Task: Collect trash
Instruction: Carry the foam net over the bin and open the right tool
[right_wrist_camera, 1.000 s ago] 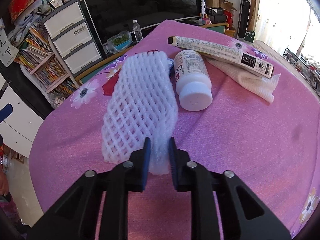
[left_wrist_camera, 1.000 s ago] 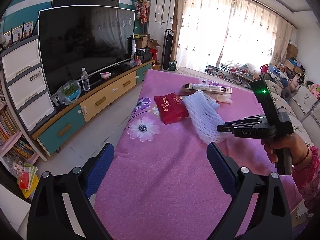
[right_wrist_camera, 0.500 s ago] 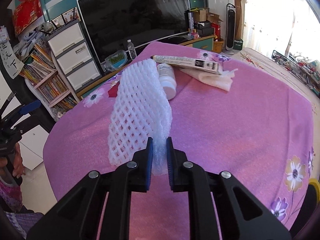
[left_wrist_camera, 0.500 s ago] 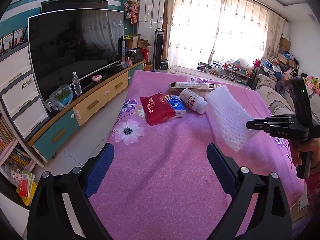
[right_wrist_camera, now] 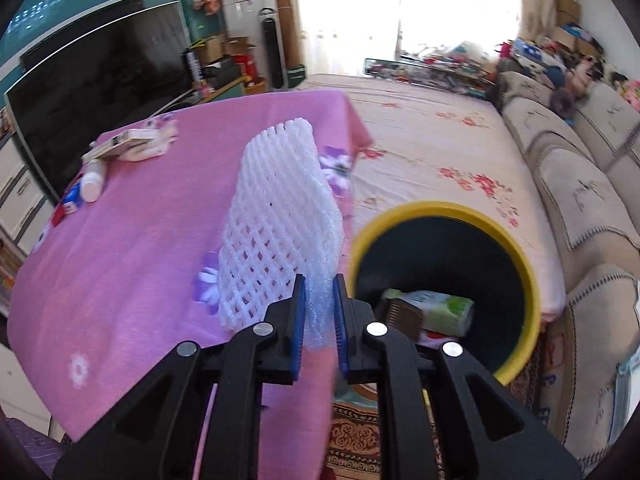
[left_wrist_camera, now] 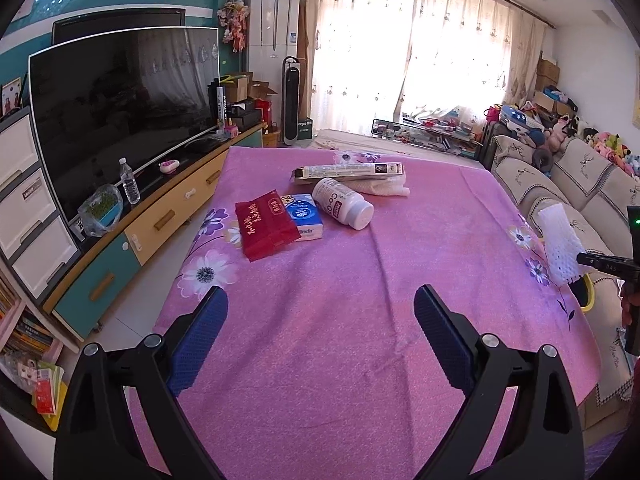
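Note:
My right gripper [right_wrist_camera: 319, 312] is shut on a white foam net sleeve [right_wrist_camera: 280, 216] and holds it upright in the air, beside the table's right edge and just left of a yellow-rimmed bin [right_wrist_camera: 532, 280]. The bin holds a green-and-white carton [right_wrist_camera: 436, 308]. The net [left_wrist_camera: 560, 248] and the right gripper [left_wrist_camera: 592, 261] also show at the right edge of the left wrist view. My left gripper [left_wrist_camera: 320, 344] is open and empty above the near part of the pink tablecloth [left_wrist_camera: 360, 320].
On the table lie a red tissue pack [left_wrist_camera: 264, 224], a blue tissue pack [left_wrist_camera: 305, 216], a white bottle on its side [left_wrist_camera: 342, 208], a long box [left_wrist_camera: 348, 171] and a white cloth [left_wrist_camera: 384, 188]. A TV cabinet [left_wrist_camera: 120, 240] runs along the left. A sofa [left_wrist_camera: 580, 184] stands right.
My right gripper has carried the foam net off the table to the right, next to the bin. The left gripper stays open, its view turned slightly.

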`<state>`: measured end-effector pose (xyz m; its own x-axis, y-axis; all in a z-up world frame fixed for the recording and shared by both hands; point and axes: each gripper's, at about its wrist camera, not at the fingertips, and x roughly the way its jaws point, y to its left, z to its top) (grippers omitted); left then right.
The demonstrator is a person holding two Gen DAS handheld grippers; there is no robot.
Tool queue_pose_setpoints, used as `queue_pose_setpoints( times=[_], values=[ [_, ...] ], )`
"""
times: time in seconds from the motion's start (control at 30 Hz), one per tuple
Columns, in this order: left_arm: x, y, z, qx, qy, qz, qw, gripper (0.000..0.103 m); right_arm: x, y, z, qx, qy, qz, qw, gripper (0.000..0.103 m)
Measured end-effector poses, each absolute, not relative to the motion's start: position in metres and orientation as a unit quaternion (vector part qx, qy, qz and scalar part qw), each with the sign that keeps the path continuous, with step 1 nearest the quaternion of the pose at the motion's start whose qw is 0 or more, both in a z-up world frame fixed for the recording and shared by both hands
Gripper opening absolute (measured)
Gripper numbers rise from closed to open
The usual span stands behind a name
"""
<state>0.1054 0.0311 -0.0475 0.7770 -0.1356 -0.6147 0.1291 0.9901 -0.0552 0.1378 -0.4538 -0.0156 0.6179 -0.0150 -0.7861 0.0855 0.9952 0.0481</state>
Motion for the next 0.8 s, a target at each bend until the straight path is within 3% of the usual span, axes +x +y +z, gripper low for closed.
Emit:
queue_pose_setpoints(
  times=[0.33,0.4,0.5,0.8],
  values=[
    [0.110,0.001,-0.044,0.011,0.331,-0.090,0.939,0.093,0.129,-0.547,-0.050,0.071,0.455,-0.127,0.879,0.014],
    [0.111,-0.002,-0.044,0.014,0.331,-0.091,0.939,0.093,0.132,-0.554,-0.057,0.075,0.461,-0.136,0.874,0.018],
    [0.112,-0.005,-0.042,0.017,0.332,-0.092,0.939,0.093,0.133,-0.564,-0.062,0.081,0.459,-0.156,0.871,0.045],
    [0.129,-0.001,-0.053,0.010,0.350,-0.088,0.933,0.093,0.130,-0.546,-0.048,0.075,0.441,-0.140,0.883,0.049]
  ],
)
